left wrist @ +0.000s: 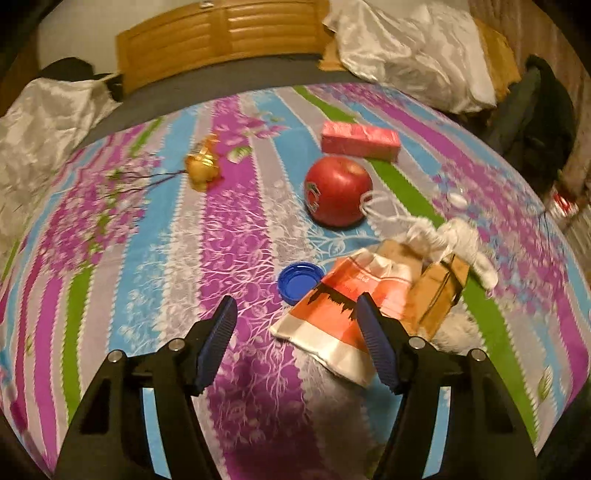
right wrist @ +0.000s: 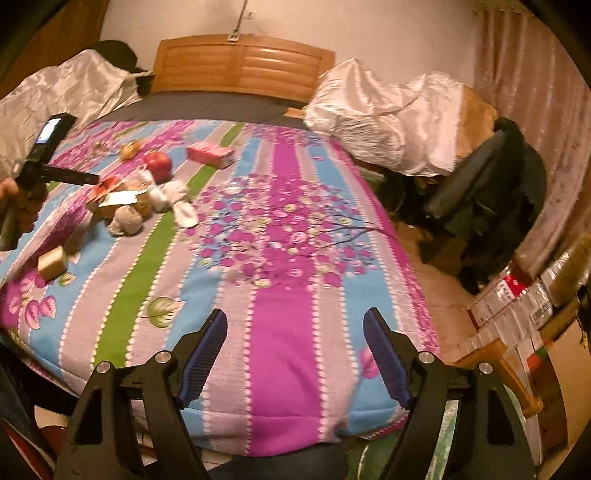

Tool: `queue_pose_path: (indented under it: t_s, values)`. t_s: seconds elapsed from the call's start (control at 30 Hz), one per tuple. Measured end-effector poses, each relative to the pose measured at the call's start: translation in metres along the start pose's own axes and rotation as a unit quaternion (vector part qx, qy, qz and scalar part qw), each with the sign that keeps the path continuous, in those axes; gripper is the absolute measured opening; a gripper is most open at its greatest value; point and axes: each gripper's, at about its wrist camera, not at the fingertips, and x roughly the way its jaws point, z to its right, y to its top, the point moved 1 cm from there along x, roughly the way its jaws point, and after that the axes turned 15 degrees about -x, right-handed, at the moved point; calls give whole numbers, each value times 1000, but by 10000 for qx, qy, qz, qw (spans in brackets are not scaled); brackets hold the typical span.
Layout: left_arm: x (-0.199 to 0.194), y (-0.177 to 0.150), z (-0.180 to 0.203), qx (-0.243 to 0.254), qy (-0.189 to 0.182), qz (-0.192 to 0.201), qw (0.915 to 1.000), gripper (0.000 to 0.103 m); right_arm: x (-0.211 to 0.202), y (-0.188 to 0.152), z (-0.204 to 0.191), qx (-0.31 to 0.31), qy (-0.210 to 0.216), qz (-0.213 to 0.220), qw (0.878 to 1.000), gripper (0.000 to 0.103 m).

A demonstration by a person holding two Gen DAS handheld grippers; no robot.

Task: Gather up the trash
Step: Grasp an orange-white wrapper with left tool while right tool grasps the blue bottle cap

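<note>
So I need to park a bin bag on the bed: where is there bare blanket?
Free: the wide stretch right of the green stripe, down to the right tool. Also between the gold wrapper and blue cap. Crowded: around the apple, pink box and orange packet.

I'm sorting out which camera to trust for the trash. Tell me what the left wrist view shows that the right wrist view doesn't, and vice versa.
Only the left wrist view: a blue bottle cap beside the orange-and-white bag, plus the left gripper up close, jaws open and empty. Only the right wrist view: a small brown box, the floor boxes, and the right gripper, open over bare blanket. Both: the red apple, pink carton and wooden headboard.
</note>
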Motion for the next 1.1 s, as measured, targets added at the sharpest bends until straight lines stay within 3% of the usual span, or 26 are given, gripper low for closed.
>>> queue_pose_path:
  t_s: [0.1, 0.17, 0.2, 0.23, 0.27, 0.33, 0.47, 0.6, 0.77, 0.9, 1.03, 1.1]
  values:
    - [21, -1, -2, 180, 44, -181, 9997, 64, 7, 5, -5, -40, 115, -68, 9999, 77]
    - [37, 0, -8, 63, -77, -358, 9993, 56, 9, 7, -7, -18, 202, -78, 9998, 77]
    - [39, 1, -12, -48, -193, -397, 9990, 49, 11, 8, -7, -12, 236, -76, 9997, 77]
    - [40, 1, -15, -180, -373, -437, 9982, 36, 12, 10, -8, 13, 287, -76, 9996, 77]
    - [39, 0, -16, -265, -592, -496, 9967, 33, 13, 10, -8, 27, 316, -73, 9995, 77]
    - [33, -8, -9, -72, -823, -501, 9953, 11, 16, 12, -9, 86, 397, -77, 9991, 77]
    - [18, -34, 0, 189, -985, -456, 9939, 5, 20, 14, -11, 176, 515, -63, 9985, 77]
    - [-15, -60, -15, -163, -1192, -199, 9925, 3, 20, 23, -15, 180, 644, 76, 9977, 77]
    - [-51, -78, -55, -726, -972, 77, 9926, 3, 27, 51, -28, 148, 1089, 318, 9934, 77]
    - [-75, -87, -97, -953, -564, 119, 9938, 3, 36, 95, -56, -39, 1636, 668, 9843, 77]
    - [-80, -97, -136, -1030, 53, 19, 9947, 3, 48, 159, -98, -301, 2311, 1224, 9647, 77]
    - [-75, -101, -155, -1190, 159, -88, 9927, 4, 62, 190, -126, -502, 2580, 1392, 9548, 77]
